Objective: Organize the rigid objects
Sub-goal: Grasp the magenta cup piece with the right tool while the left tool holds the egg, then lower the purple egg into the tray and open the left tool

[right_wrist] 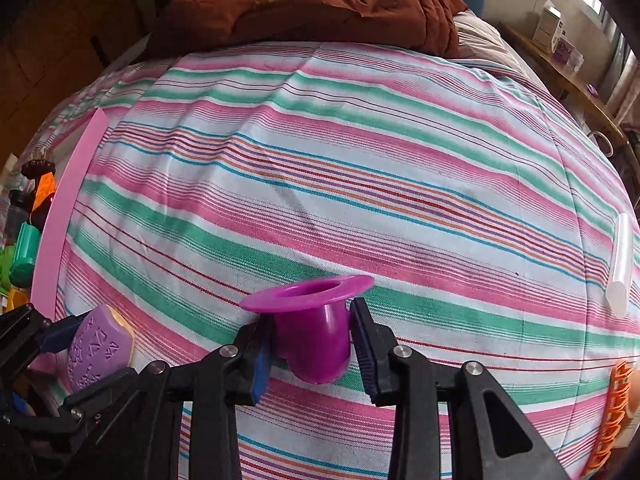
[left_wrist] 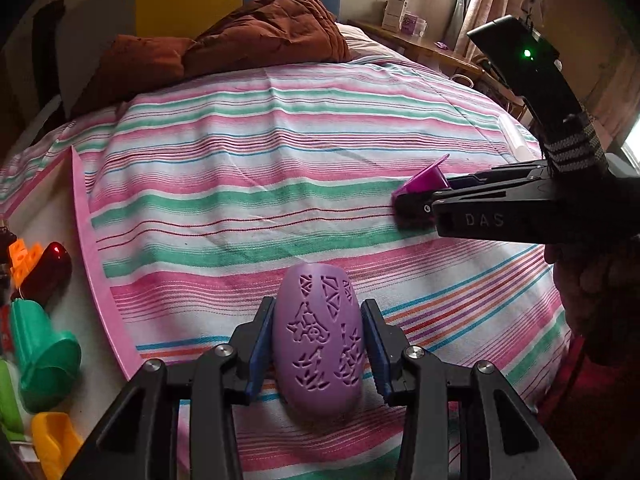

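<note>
1. The left tongs [left_wrist: 318,344] straddle the lilac egg-shaped shell [left_wrist: 318,336] on the striped bedspread [left_wrist: 260,168]. The blue pads [left_wrist: 260,344] sit at its flanks, but I cannot tell whether they press or merely flank it. The shell is smooth and rounded, so a light pinch may let it squirt forward out of the grip.
2. The right tongs [right_wrist: 310,344] are clenched around the stem of the magenta flanged cup [right_wrist: 312,320], which stands low over the bedspread. The stem looks slick and tapered, so a tilt could let the cup slide down through the pads.
3. The two tools work near each other, so moving both together risks a knock that dislodges either piece.
4. The pink tray [left_wrist: 96,264] on the left already holds a green cone [left_wrist: 44,360], a red capsule [left_wrist: 48,272] and orange and yellow parts. Dropping a new piece there could scatter them.
5. The soft bed gives under pressure, so anything released may roll.
</note>
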### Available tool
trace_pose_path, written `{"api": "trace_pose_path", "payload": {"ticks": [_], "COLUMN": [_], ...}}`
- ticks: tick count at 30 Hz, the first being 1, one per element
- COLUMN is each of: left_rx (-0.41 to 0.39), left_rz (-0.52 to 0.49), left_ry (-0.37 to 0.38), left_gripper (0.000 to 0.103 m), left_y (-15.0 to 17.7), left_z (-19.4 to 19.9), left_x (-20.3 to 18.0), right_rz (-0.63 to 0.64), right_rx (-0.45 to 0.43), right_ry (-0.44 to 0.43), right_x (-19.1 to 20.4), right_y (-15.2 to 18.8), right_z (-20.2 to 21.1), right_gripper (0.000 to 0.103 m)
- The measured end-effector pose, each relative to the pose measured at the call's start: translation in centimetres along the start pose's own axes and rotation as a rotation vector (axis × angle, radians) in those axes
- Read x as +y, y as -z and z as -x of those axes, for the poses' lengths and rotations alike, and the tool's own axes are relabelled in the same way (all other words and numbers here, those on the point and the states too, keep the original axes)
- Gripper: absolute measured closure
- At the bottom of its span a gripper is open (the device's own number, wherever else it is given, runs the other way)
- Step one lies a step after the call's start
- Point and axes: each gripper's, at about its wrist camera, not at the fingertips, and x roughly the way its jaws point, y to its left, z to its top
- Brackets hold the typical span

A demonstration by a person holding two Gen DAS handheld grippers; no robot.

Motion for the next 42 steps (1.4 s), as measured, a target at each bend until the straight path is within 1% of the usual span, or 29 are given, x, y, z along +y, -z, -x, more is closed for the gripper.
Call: {"api": "trace_pose_path", "payload": {"ticks": [6,10,13,19,25,33,36,39,40,42], "left_rx": [-0.014,-0.051,-0.082,-0.129,-0.152,-0.169,-0.172,-0.189,-0.201,-0.221], "left_rz": [0.004,0.010,0.012,0.025,0.053,0.114,0.157,0.233,0.256,0.292], "left_ry": [-0.010,-0.014,-0.026,-0.040,-0.063,-0.087,-0.082,-0.064,-0.065,-0.093], "left_gripper": [0.060,0.060,0.060,0.060,0.060,0.060,0.060,0.060,0.060,0.060], "left_y": [0.1,-0.1,-0.3,-0.4,-0.3,0.1,0.4,0.6,0.7,1.0], "left_z": [1.3,3.2,4.7,7.1,8.4,9.6,10.2,11.7,12.4,13.3], "left_x": [-0.2,-0.3,-0.3,0.5,1.9,4.7,6.2,8.7,9.7,11.7], "right_rz": [0.014,0.031,0.022,0.048,0.062,0.070,0.072,0.071,0.072,0.077], "right_rx": [-0.022,-0.036,-0.041,-0.045,-0.053,-0.061,-0.062,-0.063,-0.063,-0.063], "right_ry": [-0.003,-0.003,-0.014,0.012,0.025,0.031,0.031,0.032,0.034,0.042], "right_x": [0.6,0.7,0.4,0.9,1.2,1.7,1.8,1.8,1.8,2.0], "right_y": [-0.1,0.1,0.2,0.1,0.2,0.5,0.5,0.5,0.5,0.5], "right_z": [0.0,0.0,-0.1,-0.3,-0.3,-0.5,-0.6,-0.5,-0.5,-0.5], "right_gripper": [0.068,0.068,0.068,0.068,0.068,0.068,0.068,0.068,0.068,0.068]}}
